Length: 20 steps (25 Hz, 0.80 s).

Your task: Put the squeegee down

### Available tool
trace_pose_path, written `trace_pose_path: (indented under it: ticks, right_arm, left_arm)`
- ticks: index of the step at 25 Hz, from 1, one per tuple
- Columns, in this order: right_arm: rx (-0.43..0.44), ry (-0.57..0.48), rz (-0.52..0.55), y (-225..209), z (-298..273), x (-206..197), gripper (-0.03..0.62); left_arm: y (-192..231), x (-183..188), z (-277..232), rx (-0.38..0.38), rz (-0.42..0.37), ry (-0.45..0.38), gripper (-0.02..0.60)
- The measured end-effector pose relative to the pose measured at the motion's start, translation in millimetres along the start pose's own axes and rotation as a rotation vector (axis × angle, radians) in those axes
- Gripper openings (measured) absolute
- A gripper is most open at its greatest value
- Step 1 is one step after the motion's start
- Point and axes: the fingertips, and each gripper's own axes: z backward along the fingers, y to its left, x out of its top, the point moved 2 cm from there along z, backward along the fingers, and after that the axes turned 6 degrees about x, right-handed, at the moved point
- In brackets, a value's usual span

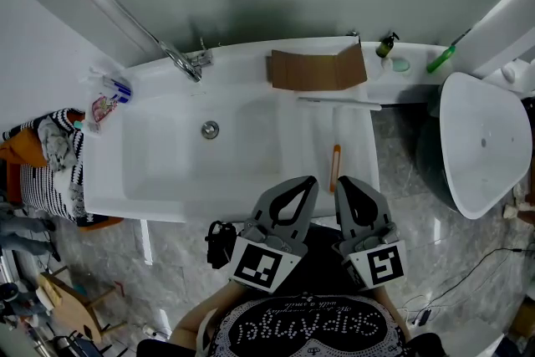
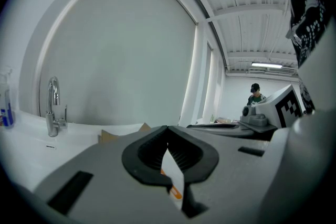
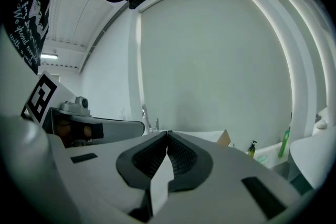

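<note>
The white squeegee with the orange handle (image 1: 335, 156) lies flat at the right end of the white bathtub (image 1: 159, 209). The left gripper (image 1: 311, 180) and right gripper (image 1: 341, 181) hang by its near rim, jaws pressed together on nothing, so I'd say nothing is left to do

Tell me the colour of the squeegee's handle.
Orange. The squeegee handle shows best in the head view.

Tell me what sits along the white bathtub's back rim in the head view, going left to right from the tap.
Chrome tap → folded brown cardboard → dark pump bottle → slender green bottle
</note>
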Motion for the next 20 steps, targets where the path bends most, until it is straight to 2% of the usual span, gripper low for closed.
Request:
trace_pose_path:
  ticks: [20]
  right_arm:
    - [0.003,0.005,-0.026,-1.1,1.1,-1.2,0.02]
  left_arm:
    - [-0.2,-1.2,0.9,-0.001,-0.003,0.011,0.005]
